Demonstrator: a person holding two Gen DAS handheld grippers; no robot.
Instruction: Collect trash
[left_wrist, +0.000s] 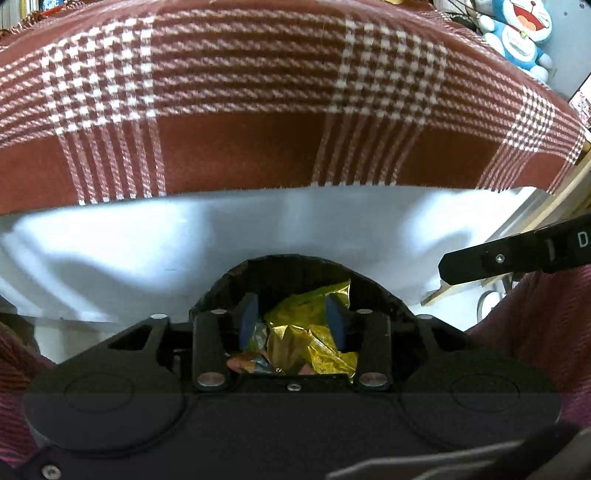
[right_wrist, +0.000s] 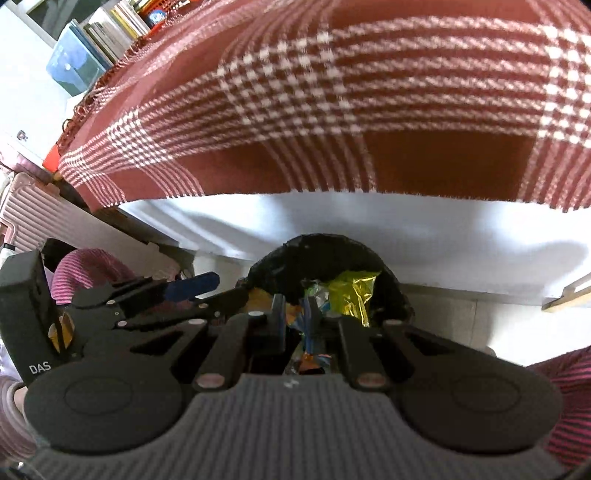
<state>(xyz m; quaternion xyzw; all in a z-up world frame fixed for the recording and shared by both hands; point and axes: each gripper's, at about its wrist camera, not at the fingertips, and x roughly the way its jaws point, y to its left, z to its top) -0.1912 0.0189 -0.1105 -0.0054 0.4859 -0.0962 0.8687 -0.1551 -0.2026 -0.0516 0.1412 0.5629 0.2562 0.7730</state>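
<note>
Most of the bin (left_wrist: 295, 273) is hidden behind the tool bodies, so only the far arc of its black-lined rim shows in either view, just below the edge of the plaid-covered bench (left_wrist: 258, 155). Inside sits crumpled trash, mainly a shiny gold wrapper (left_wrist: 314, 332) with some orange and blue scraps that are too jumbled to sort out. The left tool (left_wrist: 293, 319) hangs over the opening, fingers spread apart with nothing pinched. The right tool (right_wrist: 297, 314) is squeezed nearly shut, and a colourful scrap (right_wrist: 306, 325) seems caught there, though I can't tell for sure.
</note>
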